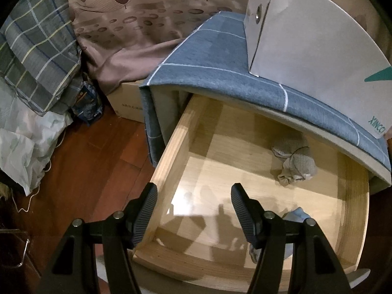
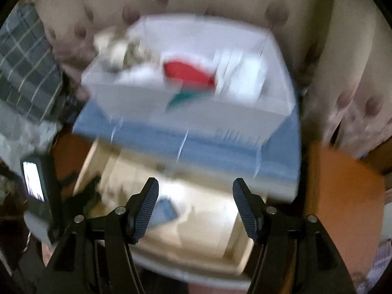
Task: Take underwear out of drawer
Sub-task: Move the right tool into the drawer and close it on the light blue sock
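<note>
The wooden drawer (image 1: 169, 152) stands pulled out from under a blue checked cloth (image 1: 220, 68). A grey bundled garment (image 1: 296, 164) lies at its back right. A light blue garment (image 1: 294, 214) shows beside my left gripper's right finger. My left gripper (image 1: 194, 210) is open over the drawer's front left corner, with the side wall running between its fingers. The right wrist view is blurred: my right gripper (image 2: 196, 208) is open and empty above the drawer (image 2: 186, 259). A blue garment (image 2: 166, 210) lies just past its left finger.
A white box (image 1: 306, 44) with red and white items inside (image 2: 188, 73) sits on the blue cloth. Bedding (image 1: 137, 24) and a plaid pillow (image 1: 36, 56) lie behind and left. A cardboard box (image 1: 127, 103) rests on the wooden floor (image 1: 93, 161). A lit screen (image 2: 34, 183) shows at far left.
</note>
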A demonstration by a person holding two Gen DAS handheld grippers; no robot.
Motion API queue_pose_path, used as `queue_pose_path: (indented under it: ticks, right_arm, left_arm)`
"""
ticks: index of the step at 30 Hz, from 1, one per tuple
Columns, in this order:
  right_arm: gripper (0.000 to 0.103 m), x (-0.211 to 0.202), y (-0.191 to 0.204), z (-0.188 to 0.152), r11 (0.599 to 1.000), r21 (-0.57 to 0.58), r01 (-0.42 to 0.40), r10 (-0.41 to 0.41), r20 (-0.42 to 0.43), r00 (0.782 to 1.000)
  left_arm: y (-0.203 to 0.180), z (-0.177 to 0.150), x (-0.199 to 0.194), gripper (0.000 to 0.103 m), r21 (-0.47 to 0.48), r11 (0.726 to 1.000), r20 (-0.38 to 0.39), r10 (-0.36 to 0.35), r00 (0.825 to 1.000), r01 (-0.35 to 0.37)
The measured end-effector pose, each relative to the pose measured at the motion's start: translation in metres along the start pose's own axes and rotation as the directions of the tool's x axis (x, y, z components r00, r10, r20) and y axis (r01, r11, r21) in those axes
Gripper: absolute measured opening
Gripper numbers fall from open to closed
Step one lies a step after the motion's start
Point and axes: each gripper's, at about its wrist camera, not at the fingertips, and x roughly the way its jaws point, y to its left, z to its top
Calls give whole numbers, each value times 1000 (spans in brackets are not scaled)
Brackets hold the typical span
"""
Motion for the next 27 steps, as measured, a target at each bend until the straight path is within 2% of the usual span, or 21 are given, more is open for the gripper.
queue_pose_path:
  ticks: [3,6,13,15,17,23,27]
  right_arm:
    - [60,33,10,-20,999,17,-42,43,-99,994]
    - [60,71,23,-33,999,12,-36,37,-185,982]
    - [50,145,38,-56,989,133,-62,104,-344,933]
    - [50,158,37,-59,979,193,-71,138,-364,921]
    - [50,167,38,-59,972,231,-48,134,-372,919]
    - [51,192,46,-65,954,297,-34,161,-413,896]
    - [54,203,53,-65,954,298,-28,158,-423,892]
  left_arm:
    - [1,0,-1,64,-2,1000,0,3,1000,-3]
    - [2,0,-1,64,-6,1000,6,9,1000,-9]
    - [10,1,-2,64,-40,999,5,2,1000,-2]
    - [12,2,-3,64,-42,999,1,1,1000,-1]
    - [13,2,-4,64,-46,999,2,2,1000,-2]
    - [15,2,-2,64,-55,998,-6,-5,1000,4]
    - [15,2,-2,64,-53,999,-5,-2,1000,2]
